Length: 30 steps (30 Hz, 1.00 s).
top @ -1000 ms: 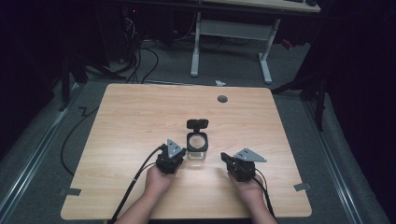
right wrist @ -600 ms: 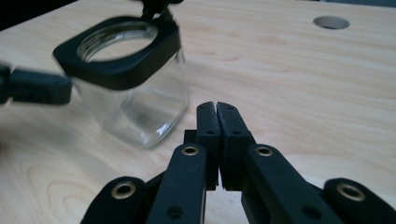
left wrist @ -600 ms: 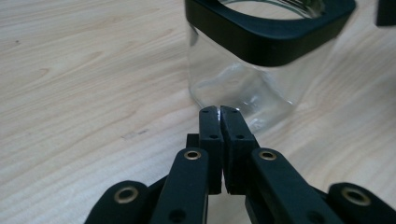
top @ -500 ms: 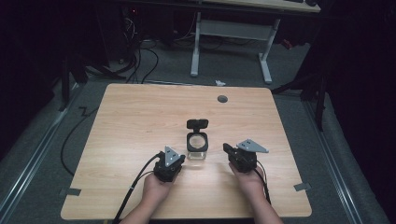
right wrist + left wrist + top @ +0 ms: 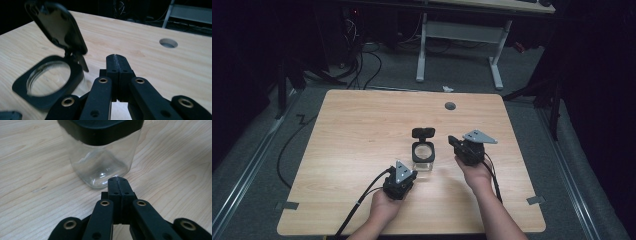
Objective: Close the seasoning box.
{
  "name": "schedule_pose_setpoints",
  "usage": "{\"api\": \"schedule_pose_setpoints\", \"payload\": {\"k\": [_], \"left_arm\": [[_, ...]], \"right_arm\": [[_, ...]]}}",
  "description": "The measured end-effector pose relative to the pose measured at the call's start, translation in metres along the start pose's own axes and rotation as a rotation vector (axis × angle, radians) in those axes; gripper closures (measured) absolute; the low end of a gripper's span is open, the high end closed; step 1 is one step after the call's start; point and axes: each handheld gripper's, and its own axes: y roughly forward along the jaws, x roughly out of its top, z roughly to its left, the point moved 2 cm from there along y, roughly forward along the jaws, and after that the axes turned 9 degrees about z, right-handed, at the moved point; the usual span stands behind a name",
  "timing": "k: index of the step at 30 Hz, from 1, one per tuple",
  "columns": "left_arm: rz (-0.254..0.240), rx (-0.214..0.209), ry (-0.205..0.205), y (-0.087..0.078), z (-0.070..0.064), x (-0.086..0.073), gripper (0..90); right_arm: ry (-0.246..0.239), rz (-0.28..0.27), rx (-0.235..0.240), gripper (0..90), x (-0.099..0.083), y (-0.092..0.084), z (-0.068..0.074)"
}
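The left tool (image 5: 404, 176), jaws pressed together on nothing, sits just short of the clear jar (image 5: 423, 156), which stands upright near the middle of the wooden surface (image 5: 352, 130) and looks empty. Its black collar is open, the hinged lid (image 5: 423, 132) tilted up at the far side. The right tool (image 5: 460, 146), jaws likewise pressed together, hangs beside the jar; a round hole (image 5: 450, 106) lies beyond.

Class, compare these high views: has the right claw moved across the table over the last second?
Yes. The right claw has moved away from the person, toward the far edge, now level with the jar rather than nearer than it.
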Motion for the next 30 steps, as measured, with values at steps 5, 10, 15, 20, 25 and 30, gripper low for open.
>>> {"api": "schedule_pose_setpoints", "payload": {"k": [5, 10, 15, 20, 25, 30], "left_arm": [[-0.012, -0.004, 0.002, 0.007, -0.003, 0.001, 90.0], [-0.014, -0.002, 0.006, 0.008, -0.001, 0.002, 90.0], [-0.013, 0.002, 0.000, 0.010, 0.001, 0.002, 90.0], [-0.013, 0.005, 0.003, 0.011, 0.002, 0.002, 90.0], [-0.014, 0.008, 0.008, 0.013, 0.003, 0.003, 90.0], [-0.012, 0.009, 0.009, 0.013, 0.003, 0.004, 90.0]], "right_arm": [[-0.020, -0.024, 0.000, 90.0, 0.022, 0.007, 0.005], [-0.024, -0.032, 0.019, 90.0, 0.038, 0.018, 0.011], [-0.030, -0.041, 0.031, 90.0, 0.047, 0.023, 0.017], [-0.033, -0.045, 0.043, 90.0, 0.049, 0.026, 0.019], [-0.039, -0.037, 0.048, 90.0, 0.047, 0.028, 0.021], [-0.054, -0.038, 0.055, 90.0, 0.045, 0.023, 0.026]]}}
